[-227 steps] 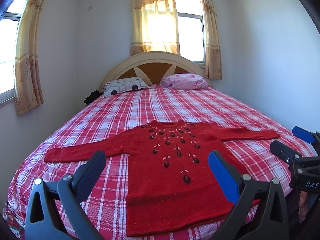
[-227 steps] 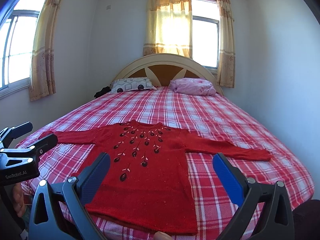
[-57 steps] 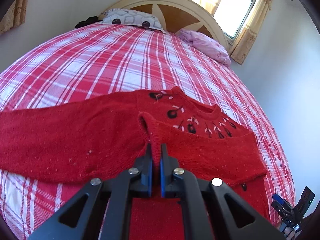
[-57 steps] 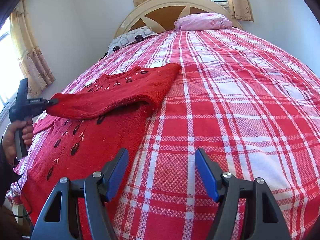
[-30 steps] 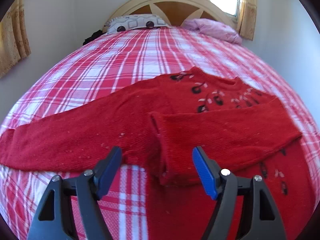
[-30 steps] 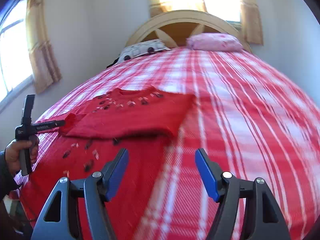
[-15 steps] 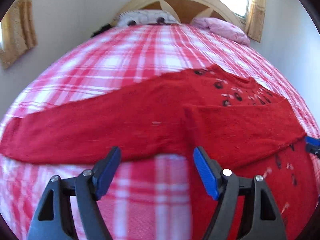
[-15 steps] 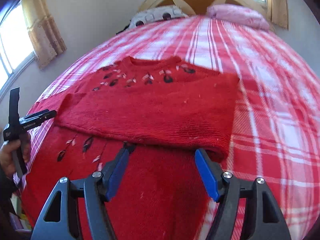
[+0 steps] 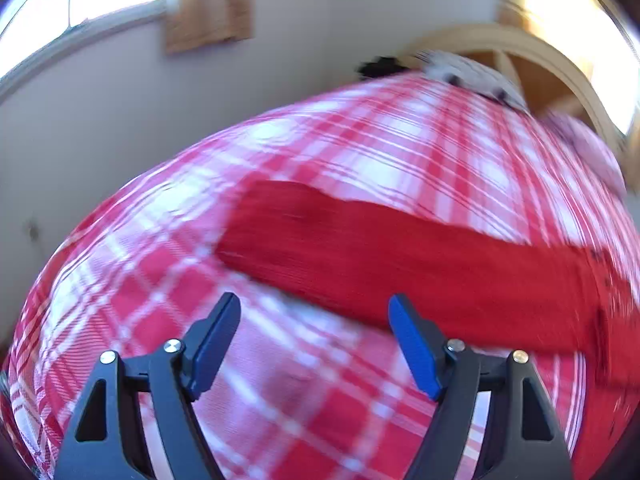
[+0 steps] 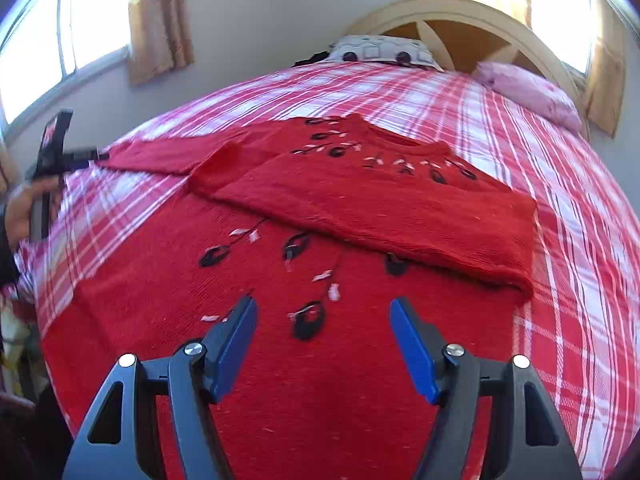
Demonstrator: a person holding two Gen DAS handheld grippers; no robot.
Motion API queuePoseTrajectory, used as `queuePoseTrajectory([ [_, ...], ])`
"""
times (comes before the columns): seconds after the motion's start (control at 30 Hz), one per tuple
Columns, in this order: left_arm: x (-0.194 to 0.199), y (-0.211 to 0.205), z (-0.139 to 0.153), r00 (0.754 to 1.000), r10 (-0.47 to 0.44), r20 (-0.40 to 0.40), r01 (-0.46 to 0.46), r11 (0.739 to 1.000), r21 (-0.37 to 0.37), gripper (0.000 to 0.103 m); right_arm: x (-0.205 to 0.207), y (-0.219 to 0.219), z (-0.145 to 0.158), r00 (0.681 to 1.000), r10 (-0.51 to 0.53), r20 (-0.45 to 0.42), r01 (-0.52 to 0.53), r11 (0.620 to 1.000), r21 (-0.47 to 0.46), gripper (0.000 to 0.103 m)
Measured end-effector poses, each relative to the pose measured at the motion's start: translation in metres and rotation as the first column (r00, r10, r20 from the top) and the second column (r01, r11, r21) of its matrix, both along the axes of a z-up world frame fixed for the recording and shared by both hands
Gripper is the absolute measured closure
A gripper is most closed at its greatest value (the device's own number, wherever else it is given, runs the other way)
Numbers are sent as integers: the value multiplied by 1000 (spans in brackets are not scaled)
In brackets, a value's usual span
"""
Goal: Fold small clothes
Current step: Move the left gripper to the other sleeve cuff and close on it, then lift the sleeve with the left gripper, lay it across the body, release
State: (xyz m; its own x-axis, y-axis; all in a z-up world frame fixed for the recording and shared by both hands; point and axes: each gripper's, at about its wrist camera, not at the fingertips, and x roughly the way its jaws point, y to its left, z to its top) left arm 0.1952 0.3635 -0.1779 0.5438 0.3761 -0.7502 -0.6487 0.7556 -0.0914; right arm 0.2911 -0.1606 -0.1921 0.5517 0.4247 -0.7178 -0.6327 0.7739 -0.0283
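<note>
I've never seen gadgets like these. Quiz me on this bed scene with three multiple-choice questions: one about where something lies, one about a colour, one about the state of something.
1. Where does the folded-over sleeve lie?
A. across the chest of the sweater
B. on the pink pillow
C. hanging off the bed's edge

2. What colour is the bedspread?
A. plain blue
B. red and white plaid
C. green stripes

3. How do the fingers of the right gripper stand?
A. shut on the sweater
B. shut with nothing in them
C. open, with nothing between them

Answers:
1. A, the right view shows the sleeve folded flat over the sweater's front.
2. B, red and white checks cover the bed in both views.
3. C, the two blue pads stand wide apart above the knit, gripping nothing.
</note>
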Motion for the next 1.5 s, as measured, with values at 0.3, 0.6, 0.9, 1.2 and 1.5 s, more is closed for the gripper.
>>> queuePoseTrajectory([
  [0.3, -10, 49, -20, 981, 158, 111, -120, 949, -291, 32, -16, 25, -10, 997, 59, 49, -56, 997, -57, 34],
  [0.6, 3, 64, -26, 961, 199, 191, -109, 910, -400, 40, -22, 35, -23, 996, 74, 45, -70, 993, -90, 34],
  [0.9, 4, 75, -32, 941, 253, 227, -147, 904, -402, 63, -19, 33, -27, 998, 53, 23, -51, 996, -77, 34],
  [1.2, -6, 80, -35, 930, 266, 254, -125, 878, -462, 91, -15, 30, -32, 1000, 30, 1, -30, 997, -76, 34],
  [1.5, 5, 45, 8, 924, 148, 352, 3, 919, -395, 92, -13, 29, -34, 1000, 20, -13, -21, 997, -68, 34],
])
